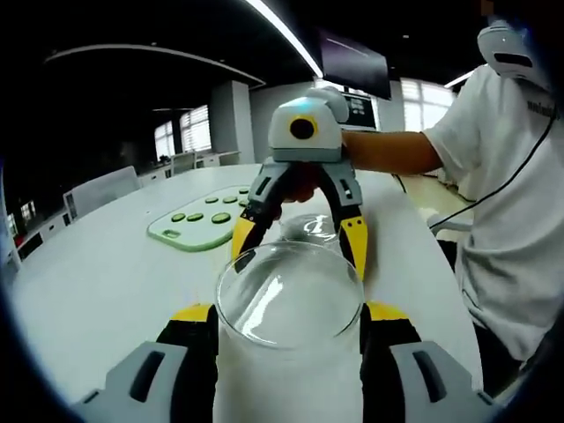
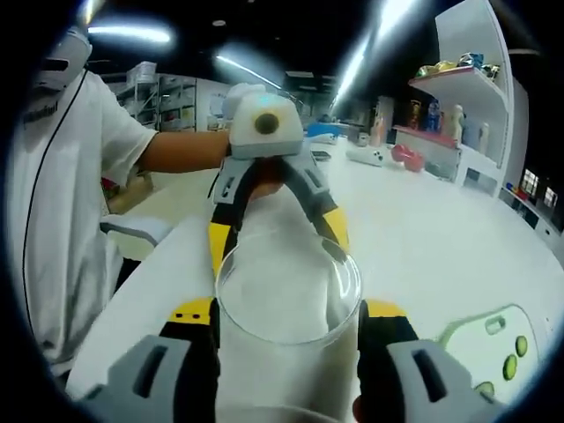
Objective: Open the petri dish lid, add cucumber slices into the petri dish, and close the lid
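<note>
Gripping, left jaws: left gripper [image 1: 289, 322] [image 2: 280, 242] spreading its yellow-and-black jaws wide and pressing them against both sides of the clear round glass petri dish [image 1: 291, 300] [image 2: 286, 291], grasping it at its widest part.
Right jaws: right gripper [image 2: 286, 322] [image 1: 298, 242] spreading equally wide, clamping the same clear dish from the opposite side, its yellow tips reaching the far rim in the left gripper view.
Lid or base: cannot tell which part each jaw pair is grasping.
Pose: two grippers facing each other head-on, meeting over the white table [image 1: 97, 273] [image 2: 423, 229]; bare forearm [image 1: 388, 152] stretching out from a white T-shirt sleeve [image 1: 511, 194] behind the right gripper.
Second clear piece: smaller glassy round shape [image 1: 313, 227] lying on the table between the right gripper's fingers, too blurred to identify.
Cucumber: green round slices [image 1: 196, 217] [image 2: 509, 363] lying spread on the pale green cutting board [image 1: 189, 231] [image 2: 476, 335], well apart from the dish.
</note>
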